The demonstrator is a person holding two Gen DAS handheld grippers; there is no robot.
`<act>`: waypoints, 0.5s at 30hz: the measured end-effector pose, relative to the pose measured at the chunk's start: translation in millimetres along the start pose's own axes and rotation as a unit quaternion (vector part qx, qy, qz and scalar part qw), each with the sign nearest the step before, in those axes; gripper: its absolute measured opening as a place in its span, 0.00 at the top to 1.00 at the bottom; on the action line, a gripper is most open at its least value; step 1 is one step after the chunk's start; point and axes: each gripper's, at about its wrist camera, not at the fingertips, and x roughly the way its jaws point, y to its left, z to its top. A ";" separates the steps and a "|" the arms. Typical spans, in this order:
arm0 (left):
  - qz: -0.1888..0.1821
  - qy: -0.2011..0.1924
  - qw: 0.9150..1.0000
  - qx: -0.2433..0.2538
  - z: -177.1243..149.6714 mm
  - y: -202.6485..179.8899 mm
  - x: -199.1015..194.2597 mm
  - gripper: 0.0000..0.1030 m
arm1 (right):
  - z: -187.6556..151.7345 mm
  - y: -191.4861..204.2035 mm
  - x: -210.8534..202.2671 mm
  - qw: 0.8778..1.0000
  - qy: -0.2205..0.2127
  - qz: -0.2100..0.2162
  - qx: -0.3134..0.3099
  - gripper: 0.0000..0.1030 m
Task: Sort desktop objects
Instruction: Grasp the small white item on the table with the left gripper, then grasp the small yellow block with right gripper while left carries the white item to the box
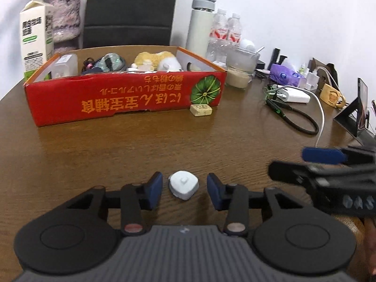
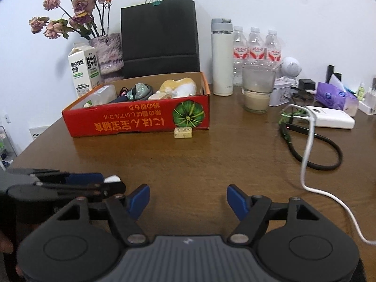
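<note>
Left gripper (image 1: 184,189) is sitting spread at the table's (image 1: 164,145) near edge, fingers flanking the small white object (image 1: 184,185), neither touching it. Right gripper (image 2: 188,199) is hovering just beside, released, holding nothing. Red box (image 2: 138,119) is resting toward the far edge, a cream block (image 2: 183,132) against its front wall.

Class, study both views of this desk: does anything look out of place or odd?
Yes. The red box has its printing upside down toward the cameras. A small cream block sits outside against its front wall, and a white rounded piece lies loose on the table between the open left tongs.
</note>
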 end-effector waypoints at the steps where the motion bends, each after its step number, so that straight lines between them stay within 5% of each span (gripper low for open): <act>1: -0.003 0.000 1.000 0.007 0.4 -1.2 1.2 0.73 | 3.4 0.2 4.5 1.000 0.000 0.003 0.004 0.35; 5: 0.007 -0.004 1.000 0.020 0.9 -2.8 -3.2 0.74 | 18.5 -3.9 23.9 1.000 0.004 0.002 0.024 0.38; 11: 0.034 -0.048 0.998 -0.027 7.5 22.8 -35.8 0.74 | 43.3 -3.9 53.1 1.000 0.001 -0.005 0.029 0.39; 15: 0.045 -0.063 0.996 -0.051 12.6 38.6 -47.4 0.74 | 63.0 -3.9 100.8 0.999 -0.008 0.028 0.039 0.45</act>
